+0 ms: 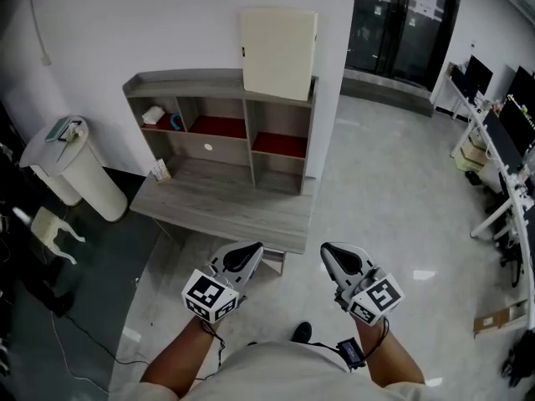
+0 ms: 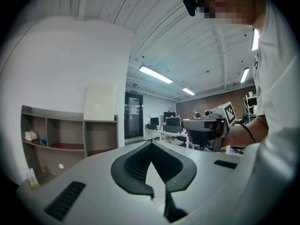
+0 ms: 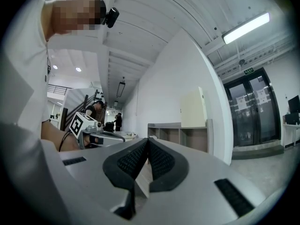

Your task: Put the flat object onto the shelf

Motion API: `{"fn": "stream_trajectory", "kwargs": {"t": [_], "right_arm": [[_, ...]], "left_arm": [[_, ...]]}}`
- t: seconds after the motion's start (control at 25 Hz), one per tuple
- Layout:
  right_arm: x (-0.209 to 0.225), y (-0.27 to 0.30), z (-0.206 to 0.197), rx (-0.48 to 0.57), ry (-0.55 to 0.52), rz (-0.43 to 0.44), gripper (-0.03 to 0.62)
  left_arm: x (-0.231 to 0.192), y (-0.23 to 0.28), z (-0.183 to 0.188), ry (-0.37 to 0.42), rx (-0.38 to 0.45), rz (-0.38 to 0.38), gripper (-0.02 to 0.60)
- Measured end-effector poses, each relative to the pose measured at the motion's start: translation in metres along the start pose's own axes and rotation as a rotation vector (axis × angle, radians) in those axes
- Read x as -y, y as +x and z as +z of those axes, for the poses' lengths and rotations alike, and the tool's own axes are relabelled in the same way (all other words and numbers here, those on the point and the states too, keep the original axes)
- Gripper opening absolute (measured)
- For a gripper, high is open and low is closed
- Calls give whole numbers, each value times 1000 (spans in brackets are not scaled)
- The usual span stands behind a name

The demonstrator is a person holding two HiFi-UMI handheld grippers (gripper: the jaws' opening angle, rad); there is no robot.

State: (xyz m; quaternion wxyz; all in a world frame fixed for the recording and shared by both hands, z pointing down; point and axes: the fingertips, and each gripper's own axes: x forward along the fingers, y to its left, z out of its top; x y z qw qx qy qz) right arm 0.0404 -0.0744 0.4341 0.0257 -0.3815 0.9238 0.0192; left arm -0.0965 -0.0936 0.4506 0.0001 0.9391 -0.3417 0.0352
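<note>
A flat cream board stands upright on top of the grey shelf unit, leaning against the white wall. The shelf unit rests on a grey desk. Both grippers hover low in the head view, close to the person's body and well short of the desk. My left gripper is shut with nothing in it, and my right gripper is likewise shut and empty. In the left gripper view the board shows far off beyond the shut jaws. The right gripper view has the board far ahead too.
Small items lie in the shelf's left compartment and a little box stands on the desk. A white bin is left of the desk. Office desks with monitors line the right; glass doors are behind.
</note>
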Motion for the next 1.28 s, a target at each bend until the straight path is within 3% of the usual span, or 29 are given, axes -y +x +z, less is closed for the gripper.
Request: {"fn": "stream_trajectory", "kwargs": {"t": [0.68,1.28], "right_arm": [[-120,-1,-26,-17,22,-60,18],[-144,0,-25,-11,30,-80,18]], "left_arm": [[7,-121,-24,-42,15,-13,14],[6,-145,-25,-37,14,-27,15]]}}
